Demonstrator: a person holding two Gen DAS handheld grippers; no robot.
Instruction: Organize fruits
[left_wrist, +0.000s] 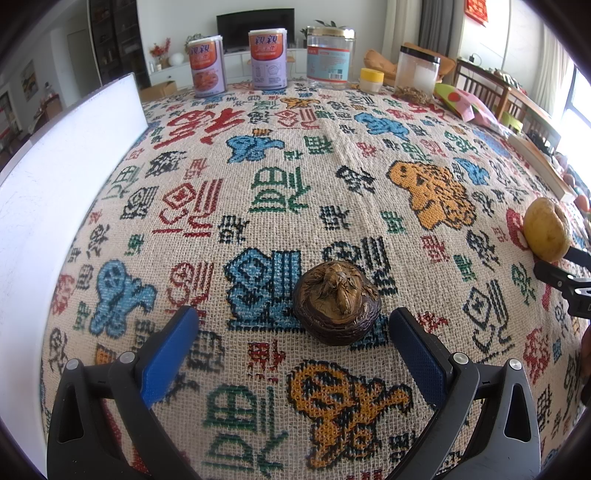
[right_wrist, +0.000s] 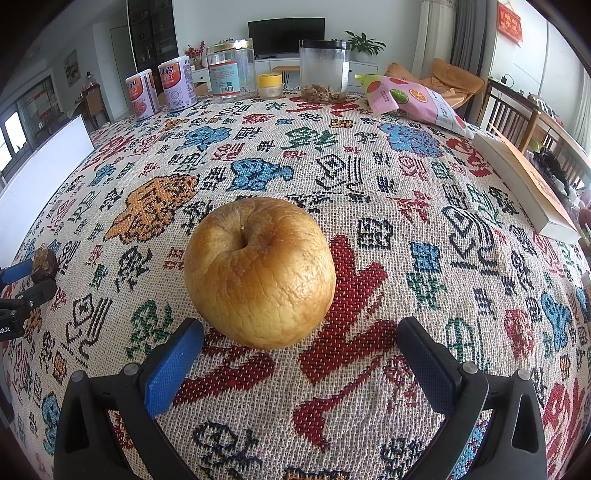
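Apple (right_wrist: 259, 273) before right tongs (right_wrist: 300, 341), mangosteen (left_wrist: 337, 302) before left tongs (left_wrist: 293, 330); both spread apart

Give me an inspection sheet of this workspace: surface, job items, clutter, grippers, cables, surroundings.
Surface: patterned woven tablecloth, flat, covering the table.
Job's things: wrinkled yellow apple resting stem-up ahead of the right gripper; dark brown mangosteen ahead of the left gripper. Both lie on the cloth, ungripped.
Clutter: two purple cans, clear labelled jar, small yellow-lidded jar, black-lidded jar, pink snack bag, book, white panel.
Grippers: both open, touching nothing.
Cables: nothing seen on the table.
Surroundings: living room with television, wooden chairs.
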